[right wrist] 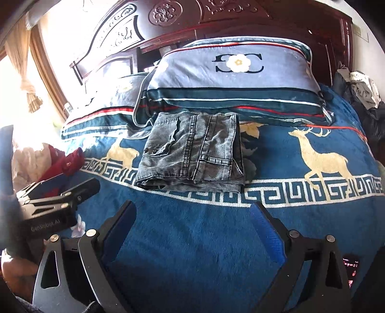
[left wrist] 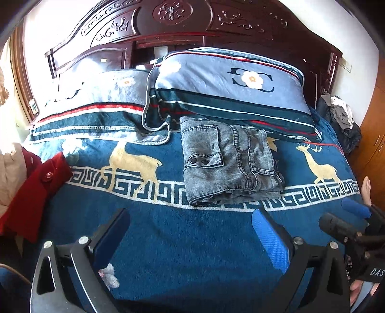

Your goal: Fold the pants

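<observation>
Left wrist view first, taking the folded pants (left wrist: 231, 163) as my landmark. Far to their left a red garment (left wrist: 36, 192) hangs over the edge of the blue deer-patterned blanket (left wrist: 180, 240). Nearer, left of the pants, one pillow (left wrist: 96, 106) lies flat in front of the carved headboard (left wrist: 173, 14). The pants themselves sit as a compact grey denim bundle on the blanket, their far edge touching a second pillow (left wrist: 228, 84). Below the pants, my left gripper (left wrist: 190, 231) stands wide, with only blanket between its fingers. To the right of the pants, my right gripper (left wrist: 346, 216) shows at the frame edge, and a heap of clothes (left wrist: 341, 115) lies up in the far corner.

From the right wrist view, my left gripper (right wrist: 60, 192) sits left of the pants (right wrist: 192, 151), beside the red garment (right wrist: 67, 163). My right gripper (right wrist: 195, 221) is just below the pants, spread wide and empty, clear of the denim. The second pillow (right wrist: 228, 72) lies directly behind them.
</observation>
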A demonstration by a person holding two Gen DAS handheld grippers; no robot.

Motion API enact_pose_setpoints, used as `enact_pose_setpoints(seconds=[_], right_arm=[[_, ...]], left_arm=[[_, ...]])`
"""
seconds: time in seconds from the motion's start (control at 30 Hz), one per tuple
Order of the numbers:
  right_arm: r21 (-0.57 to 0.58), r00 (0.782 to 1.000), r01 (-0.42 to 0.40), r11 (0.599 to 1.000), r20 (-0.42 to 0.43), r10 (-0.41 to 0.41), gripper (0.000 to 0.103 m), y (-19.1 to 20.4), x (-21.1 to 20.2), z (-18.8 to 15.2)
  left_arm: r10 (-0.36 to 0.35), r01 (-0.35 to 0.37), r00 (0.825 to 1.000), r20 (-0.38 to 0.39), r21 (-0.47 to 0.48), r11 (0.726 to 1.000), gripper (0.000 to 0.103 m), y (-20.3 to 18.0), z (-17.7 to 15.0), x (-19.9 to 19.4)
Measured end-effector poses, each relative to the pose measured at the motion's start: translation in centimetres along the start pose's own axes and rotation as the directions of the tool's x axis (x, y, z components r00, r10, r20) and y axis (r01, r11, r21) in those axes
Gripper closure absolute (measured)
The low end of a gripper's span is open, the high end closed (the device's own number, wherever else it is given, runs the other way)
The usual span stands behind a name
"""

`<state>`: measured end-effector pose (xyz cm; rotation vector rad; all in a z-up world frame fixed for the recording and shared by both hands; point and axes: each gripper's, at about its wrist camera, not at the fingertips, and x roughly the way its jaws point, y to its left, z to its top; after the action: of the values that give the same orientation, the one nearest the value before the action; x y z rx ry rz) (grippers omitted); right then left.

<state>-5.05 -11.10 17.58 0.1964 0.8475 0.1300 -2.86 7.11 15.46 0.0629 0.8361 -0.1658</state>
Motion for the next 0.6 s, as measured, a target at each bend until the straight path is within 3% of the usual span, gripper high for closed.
enact_pose_setpoints(seconds=[0.6], right_arm=[[-0.027, 0.998, 0.001, 1.000, 0.057, 0.000, 0.007, 0.6, -4.6, -0.5]], left_arm=[[0.046, -0.046, 0.997, 0.055, 0.003, 0.999, 0.000, -1.1, -0.2, -4.1]])
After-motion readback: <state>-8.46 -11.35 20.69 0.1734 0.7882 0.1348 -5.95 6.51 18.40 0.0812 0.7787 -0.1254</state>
